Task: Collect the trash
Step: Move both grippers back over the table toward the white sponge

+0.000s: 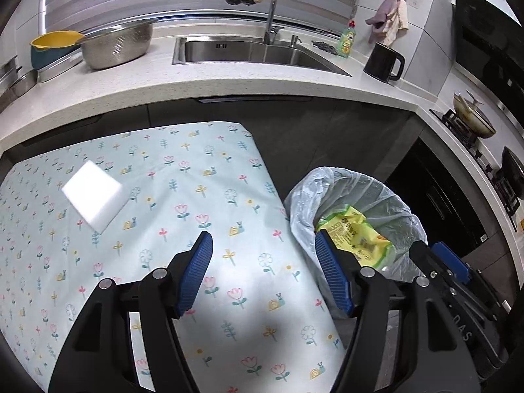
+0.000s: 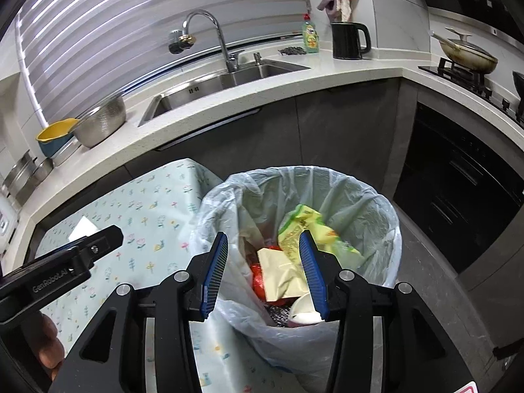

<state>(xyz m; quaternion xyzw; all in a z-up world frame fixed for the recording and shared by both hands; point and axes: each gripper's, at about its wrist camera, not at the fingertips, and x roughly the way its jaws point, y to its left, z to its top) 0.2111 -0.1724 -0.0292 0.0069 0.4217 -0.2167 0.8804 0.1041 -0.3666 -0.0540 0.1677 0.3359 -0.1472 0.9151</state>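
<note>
A trash bin lined with a clear bag (image 2: 370,203) stands beside a table under a flowered cloth (image 1: 183,203). Inside lie a yellow-green wrapper (image 2: 311,226), a cream packet (image 2: 281,271), red trash (image 2: 258,278) and a white cup (image 2: 304,311). My right gripper (image 2: 263,271) is open and empty, above the bin's mouth. My left gripper (image 1: 263,271) is open and empty over the table's right edge, next to the bin (image 1: 389,196). A white sponge block (image 1: 93,195) lies on the cloth at the left. The wrapper also shows in the left wrist view (image 1: 355,232).
Behind runs a white counter (image 1: 229,85) with a sink (image 1: 262,52), tap, steel colander (image 1: 118,46), yellow bowl, green soap bottle (image 1: 347,39) and black kettle (image 1: 383,62). A stove with a pan (image 2: 465,54) is at the right. Dark cabinets stand behind the bin.
</note>
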